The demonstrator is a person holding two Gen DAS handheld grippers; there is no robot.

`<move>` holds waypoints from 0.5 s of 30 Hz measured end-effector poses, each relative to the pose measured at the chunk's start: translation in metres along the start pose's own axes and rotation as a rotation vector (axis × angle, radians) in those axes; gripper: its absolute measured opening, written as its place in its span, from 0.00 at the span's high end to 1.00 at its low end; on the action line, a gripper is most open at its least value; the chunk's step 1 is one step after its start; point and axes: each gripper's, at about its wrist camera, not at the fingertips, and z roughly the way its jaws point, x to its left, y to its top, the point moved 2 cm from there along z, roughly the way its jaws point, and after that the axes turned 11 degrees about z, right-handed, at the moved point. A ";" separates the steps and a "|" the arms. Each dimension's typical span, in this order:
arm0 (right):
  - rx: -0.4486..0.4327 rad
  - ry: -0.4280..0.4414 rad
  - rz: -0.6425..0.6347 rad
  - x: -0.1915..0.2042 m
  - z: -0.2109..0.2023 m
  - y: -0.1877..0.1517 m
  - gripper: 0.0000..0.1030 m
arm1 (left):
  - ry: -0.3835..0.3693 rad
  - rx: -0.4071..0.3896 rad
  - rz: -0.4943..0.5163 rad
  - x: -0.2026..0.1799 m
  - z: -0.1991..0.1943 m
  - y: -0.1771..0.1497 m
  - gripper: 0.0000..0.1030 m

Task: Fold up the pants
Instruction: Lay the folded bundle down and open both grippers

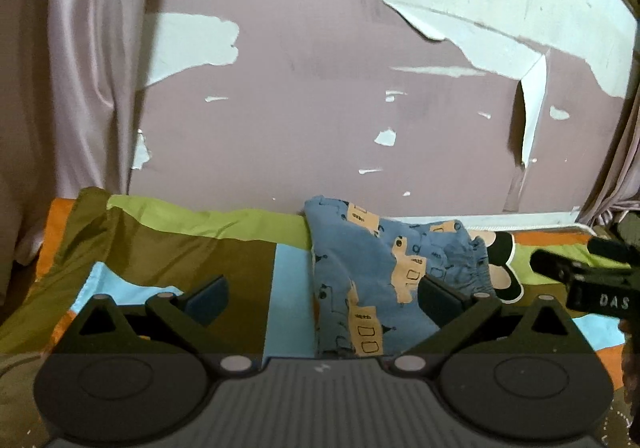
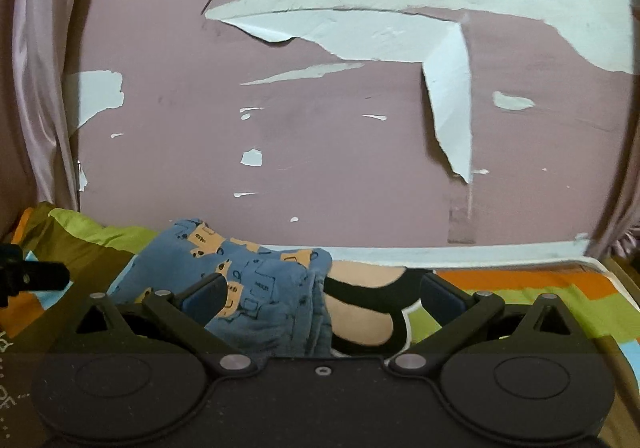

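1. Left gripper spread wide, holding nothing; right gripper likewise.
2. Pants folded on patchwork bedspread by peeling wall; near edge hidden behind gripper bodies.

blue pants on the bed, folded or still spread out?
Folded. The blue pants lie as a compact, layered bundle on the patchwork bedspread, elastic waistband bunched at one end, no legs laid out. Both grippers' jaws are open, clear of them.
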 end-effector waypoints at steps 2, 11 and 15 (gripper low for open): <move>-0.007 -0.001 0.005 0.002 -0.011 -0.004 0.01 | 0.000 -0.010 -0.008 0.000 -0.006 -0.002 0.00; -0.037 0.018 -0.008 0.017 -0.048 -0.029 0.01 | 0.034 -0.055 -0.008 -0.007 -0.030 -0.024 0.00; -0.030 0.031 0.018 0.021 -0.058 -0.040 0.01 | 0.052 -0.072 -0.017 -0.006 -0.039 -0.038 0.00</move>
